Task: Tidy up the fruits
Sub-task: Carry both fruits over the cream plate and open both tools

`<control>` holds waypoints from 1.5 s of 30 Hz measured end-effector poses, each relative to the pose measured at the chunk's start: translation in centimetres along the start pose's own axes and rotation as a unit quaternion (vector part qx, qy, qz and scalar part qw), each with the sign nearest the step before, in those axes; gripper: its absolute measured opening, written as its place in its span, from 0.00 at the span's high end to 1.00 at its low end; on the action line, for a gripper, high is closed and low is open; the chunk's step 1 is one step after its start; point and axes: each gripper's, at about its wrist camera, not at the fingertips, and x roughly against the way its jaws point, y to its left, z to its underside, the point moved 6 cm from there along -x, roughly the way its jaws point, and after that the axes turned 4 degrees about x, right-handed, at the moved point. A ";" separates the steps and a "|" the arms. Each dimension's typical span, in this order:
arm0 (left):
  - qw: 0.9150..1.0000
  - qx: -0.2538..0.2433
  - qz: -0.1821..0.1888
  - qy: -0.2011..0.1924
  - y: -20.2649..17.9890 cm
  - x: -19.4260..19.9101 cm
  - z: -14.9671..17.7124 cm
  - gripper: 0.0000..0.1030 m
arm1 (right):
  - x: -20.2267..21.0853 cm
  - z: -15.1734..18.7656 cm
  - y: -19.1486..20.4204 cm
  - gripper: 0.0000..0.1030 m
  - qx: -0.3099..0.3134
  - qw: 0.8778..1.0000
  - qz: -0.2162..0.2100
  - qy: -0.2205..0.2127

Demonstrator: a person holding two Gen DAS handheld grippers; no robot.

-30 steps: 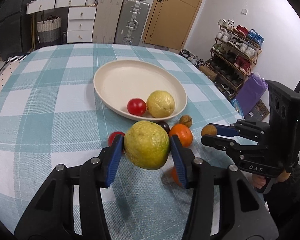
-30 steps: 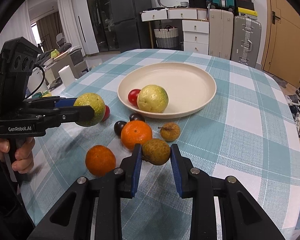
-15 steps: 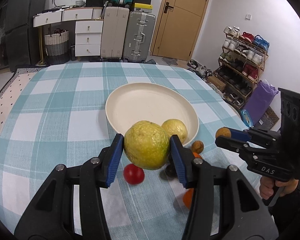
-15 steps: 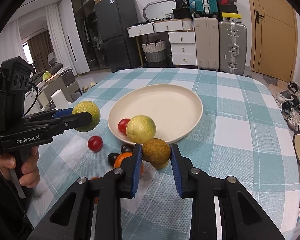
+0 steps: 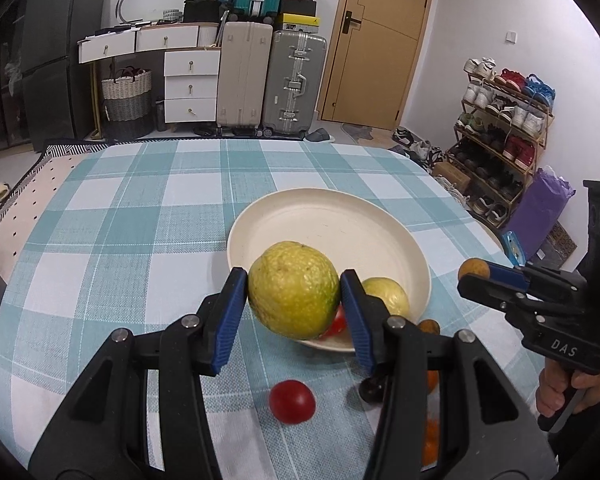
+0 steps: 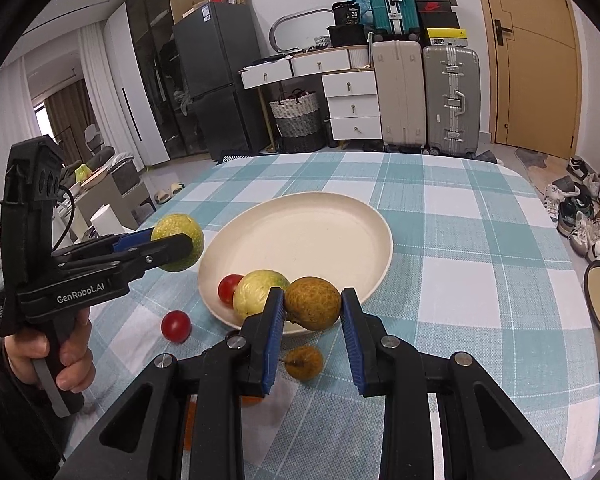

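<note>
My left gripper [image 5: 294,296] is shut on a large yellow-green guava [image 5: 294,290] and holds it in the air above the near rim of the cream plate [image 5: 324,220]. It also shows in the right wrist view [image 6: 176,248]. My right gripper [image 6: 310,310] is shut on a small brown fruit [image 6: 312,302], held above the plate's near rim [image 6: 300,236]. On the plate lie a second guava [image 6: 256,292] and a red tomato [image 6: 230,288].
On the checked tablecloth near the plate lie a red tomato [image 6: 176,326], a small brown fruit [image 6: 304,362], a dark plum [image 5: 370,390] and oranges [image 5: 432,380] partly hidden by my fingers. Suitcases, drawers and a shoe rack stand beyond the table.
Both grippers have risen with their fruits and moved toward the plate. The fruits on the cloth now sit lower in both views.
</note>
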 end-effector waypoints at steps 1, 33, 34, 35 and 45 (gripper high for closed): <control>1.000 0.001 0.000 0.000 0.1 -0.3 -0.1 0.56 | -0.2 0.0 -0.1 0.72 -0.002 1.000 -0.001 0.000; 0.999 0.022 -0.013 0.030 1.6 -6.2 0.2 0.56 | -4.6 0.2 -0.5 0.72 -0.011 0.999 0.005 0.031; 0.999 0.022 -0.013 0.031 1.6 -6.2 0.2 0.56 | -4.6 0.2 -0.5 0.72 -0.011 0.999 0.006 0.031; 0.999 0.022 -0.014 0.031 1.6 -6.2 0.2 0.56 | -4.6 0.2 -0.5 0.72 -0.011 0.999 0.006 0.031; 0.999 0.027 -0.006 0.022 1.6 -5.6 0.0 0.56 | -4.0 -0.1 -1.1 0.62 -0.017 0.999 0.013 0.025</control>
